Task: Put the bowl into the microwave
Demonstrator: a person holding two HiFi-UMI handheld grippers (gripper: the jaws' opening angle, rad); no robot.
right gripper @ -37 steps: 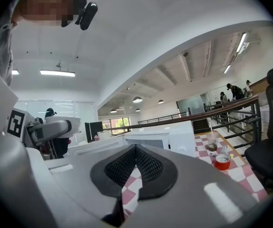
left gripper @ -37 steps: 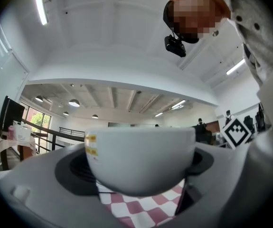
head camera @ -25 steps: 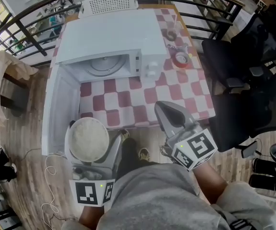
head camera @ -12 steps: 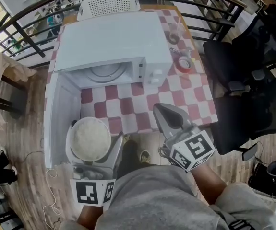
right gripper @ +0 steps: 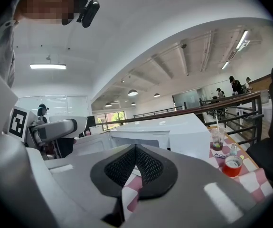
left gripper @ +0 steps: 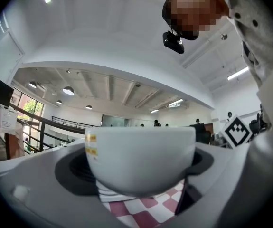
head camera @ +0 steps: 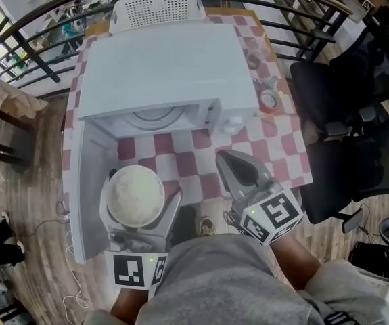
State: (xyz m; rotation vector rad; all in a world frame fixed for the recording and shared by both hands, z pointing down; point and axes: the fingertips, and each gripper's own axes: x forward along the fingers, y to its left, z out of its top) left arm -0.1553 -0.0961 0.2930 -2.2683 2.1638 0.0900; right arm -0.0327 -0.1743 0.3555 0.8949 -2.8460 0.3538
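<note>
Microwave [head camera: 167,66] on checkered tabletop [head camera: 204,156], door [head camera: 89,181] swung open to left, so cavity ready for loading. White bowl [head camera: 135,195] held upright in front of opening, beside door, pinched by left tool [head camera: 140,212]. Right tool [head camera: 226,158] pressed together, empty, kept aside.

I have carried the bowl [head camera: 135,193] forward in the left gripper [head camera: 139,205]. A second ago it hung short of the table [head camera: 282,154]; now it is over the near edge, just beside the microwave [head camera: 167,66]'s open door [head camera: 89,188]. The right gripper [head camera: 229,162] has come forward too, past that near edge.
</note>
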